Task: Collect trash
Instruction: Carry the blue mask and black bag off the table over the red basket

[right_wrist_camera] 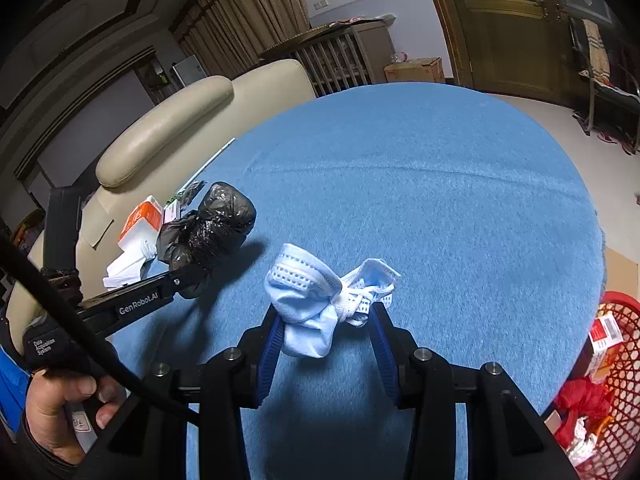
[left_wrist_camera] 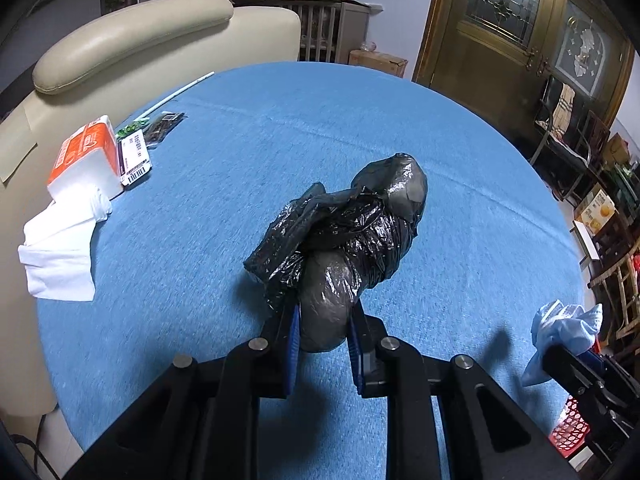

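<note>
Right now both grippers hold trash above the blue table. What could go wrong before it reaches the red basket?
1. The left gripper pinches only one end of the black plastic bag; the slick bundle may slip out.
2. The right gripper holds the crumpled face masks loosely bunched, so one mask could drop onto the table.
3. The red basket sits past the table edge and already holds trash, so a release could miss.

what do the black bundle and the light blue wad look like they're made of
Black bundle: thin plastic film, likely a bin bag; it is glossy, crinkled, with bright glints and slightly see-through grey patches.
Light blue wad: soft matte nonwoven fabric, probably crumpled face masks, going by the pleats, dotted white edge strips and thin white loops.
</note>
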`<state>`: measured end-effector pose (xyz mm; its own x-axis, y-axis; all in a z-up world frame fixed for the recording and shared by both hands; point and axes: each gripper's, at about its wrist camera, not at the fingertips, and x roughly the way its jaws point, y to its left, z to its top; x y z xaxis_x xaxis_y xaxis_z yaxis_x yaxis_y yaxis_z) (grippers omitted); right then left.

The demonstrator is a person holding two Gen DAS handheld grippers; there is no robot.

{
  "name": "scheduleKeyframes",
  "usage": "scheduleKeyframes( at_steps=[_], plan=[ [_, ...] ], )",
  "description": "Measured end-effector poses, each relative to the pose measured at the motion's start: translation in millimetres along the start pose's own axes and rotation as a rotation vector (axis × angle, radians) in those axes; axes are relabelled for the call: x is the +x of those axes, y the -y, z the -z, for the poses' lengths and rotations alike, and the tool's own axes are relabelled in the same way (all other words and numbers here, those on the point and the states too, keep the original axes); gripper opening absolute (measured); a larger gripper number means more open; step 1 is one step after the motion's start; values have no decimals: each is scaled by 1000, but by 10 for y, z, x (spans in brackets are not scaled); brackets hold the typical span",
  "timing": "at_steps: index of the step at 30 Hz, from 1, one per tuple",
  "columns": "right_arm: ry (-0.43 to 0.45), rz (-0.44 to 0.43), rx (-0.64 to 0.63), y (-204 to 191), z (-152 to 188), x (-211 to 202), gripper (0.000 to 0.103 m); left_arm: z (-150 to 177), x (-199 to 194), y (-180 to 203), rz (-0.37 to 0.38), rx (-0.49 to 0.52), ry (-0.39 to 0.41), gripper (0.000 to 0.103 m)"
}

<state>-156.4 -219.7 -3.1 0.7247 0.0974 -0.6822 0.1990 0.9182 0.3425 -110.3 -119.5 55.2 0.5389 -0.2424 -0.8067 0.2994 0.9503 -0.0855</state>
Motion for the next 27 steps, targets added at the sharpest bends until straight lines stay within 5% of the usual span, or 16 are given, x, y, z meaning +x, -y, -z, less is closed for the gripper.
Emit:
scheduleKeyframes(
  at_steps=[27],
  plan=[
    [26, 26, 37, 149, 108, -180, 45, 27, -26, -16, 65, 83, 1, 22]
  ],
)
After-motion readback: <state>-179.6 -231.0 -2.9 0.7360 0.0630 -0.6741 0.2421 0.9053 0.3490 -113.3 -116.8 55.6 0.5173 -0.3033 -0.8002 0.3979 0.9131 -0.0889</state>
